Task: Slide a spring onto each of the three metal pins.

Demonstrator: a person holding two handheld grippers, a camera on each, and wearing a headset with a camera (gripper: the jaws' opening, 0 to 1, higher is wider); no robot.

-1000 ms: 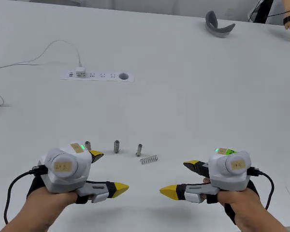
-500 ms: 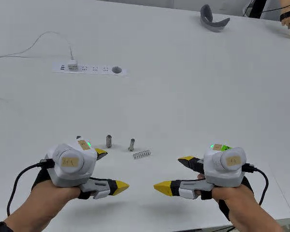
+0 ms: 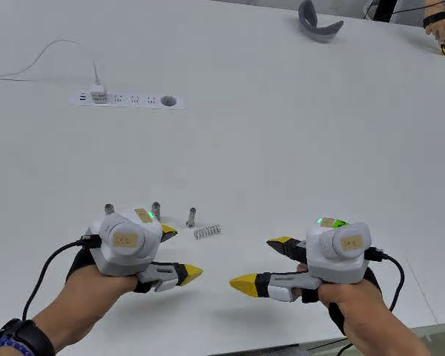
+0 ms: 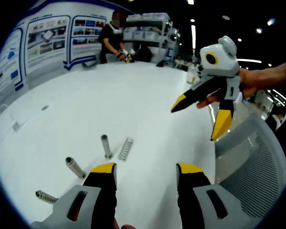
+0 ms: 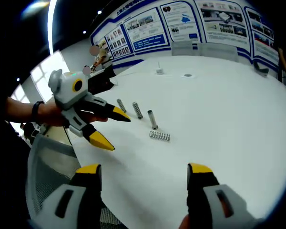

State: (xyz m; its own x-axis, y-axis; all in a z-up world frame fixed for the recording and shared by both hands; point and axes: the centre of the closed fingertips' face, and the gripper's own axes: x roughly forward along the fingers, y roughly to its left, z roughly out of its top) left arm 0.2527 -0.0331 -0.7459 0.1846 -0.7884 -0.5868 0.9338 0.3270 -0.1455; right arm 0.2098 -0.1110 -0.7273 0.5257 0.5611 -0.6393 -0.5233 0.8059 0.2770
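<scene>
We hold both grippers low in the head view, over the near part of the white table [image 3: 282, 133], their tips turned toward each other with bare tabletop between them. The left gripper [image 3: 180, 252] sits at lower left, its yellow-tipped jaws spread wide with nothing between them. The right gripper [image 3: 258, 262], at lower right, is spread just as wide and is also empty. Neither touches any of the parts.

The three pins stand upright in a short row just above the left gripper in the head view. The far-left pin [image 3: 109, 209] and the middle pin [image 3: 156, 210] each wear a spring, and we see the coils plainly in both gripper views. The bare pin [image 3: 191, 217], at the right end of the row, carries none. The loose spring [image 3: 207, 232] lies on its side on the table just beside that pin, to its lower right in the head view.

Toward the upper left of the head view a power strip [image 3: 126, 99] lies flat with a white plug [image 3: 98, 93] in it, and a thin cable trails off to the left edge. A grey curved object [image 3: 317, 20] rests near the top right, and another person's hand [image 3: 436, 21] shows in the top right corner. A mesh chair back [image 4: 250, 162] fills the lower right of the left gripper view
</scene>
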